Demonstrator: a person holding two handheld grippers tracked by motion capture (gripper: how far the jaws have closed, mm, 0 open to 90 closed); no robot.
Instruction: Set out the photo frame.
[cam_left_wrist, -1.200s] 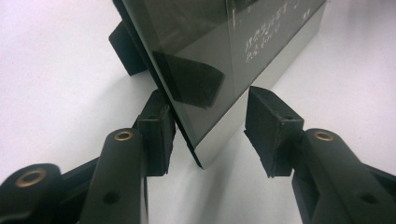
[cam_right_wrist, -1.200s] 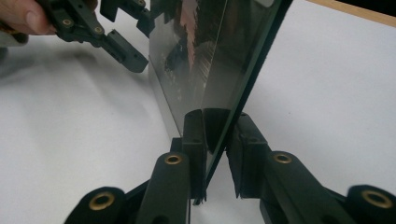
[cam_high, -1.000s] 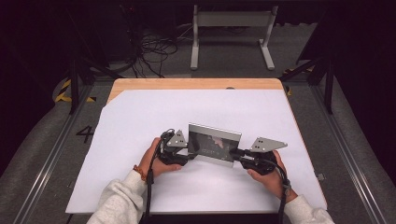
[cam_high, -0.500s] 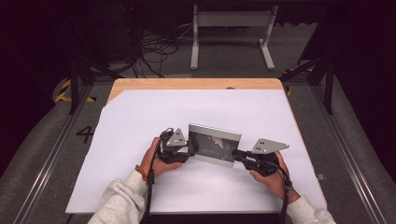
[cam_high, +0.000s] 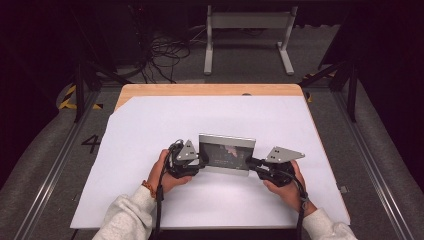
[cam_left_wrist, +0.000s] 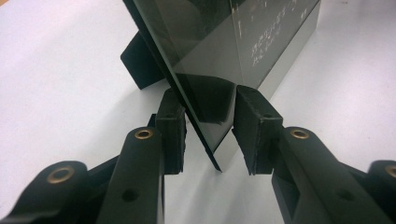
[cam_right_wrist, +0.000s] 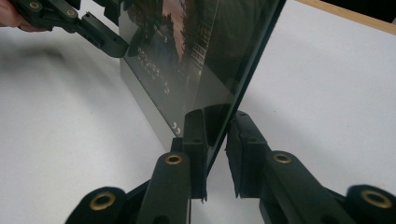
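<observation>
The white table cover (cam_high: 150, 130) is the landmark here, laid over a wooden table (cam_high: 210, 90) whose bare edge shows along the far side. Near the middle of the cover, a little toward the person's side, stands 1 picture frame (cam_high: 227, 154), upright and leaning back on a black rear stand (cam_left_wrist: 140, 60), with its dark glass front facing the person.

1 left gripper (cam_high: 200, 161) sits at the frame's left edge and 1 right gripper (cam_high: 252, 163) at its right edge, each held in 1 hand. In the left gripper view the jaws stand partly open astride the lower corner of the frame (cam_left_wrist: 219, 51); 1 pad (cam_left_wrist: 170, 126) seems to touch the back while the other stands clear of the glass, so it grips nothing firmly. In the right gripper view the right gripper (cam_right_wrist: 215, 154) has its jaws nearly closed on the frame's edge (cam_right_wrist: 219, 56), with a thin gap on 1 side; whether it truly pinches I cannot tell.

The likely trouble is an uneven hold. If 1 side lets go or lifts before the other is tight, the frame could pivot on the cover, tip backward off its stand or slide out. Hard pads pressing glass near a corner could also chip it or skid.

Count: 1 frame, 2 grippers, 4 jaws, 1 cover.
</observation>
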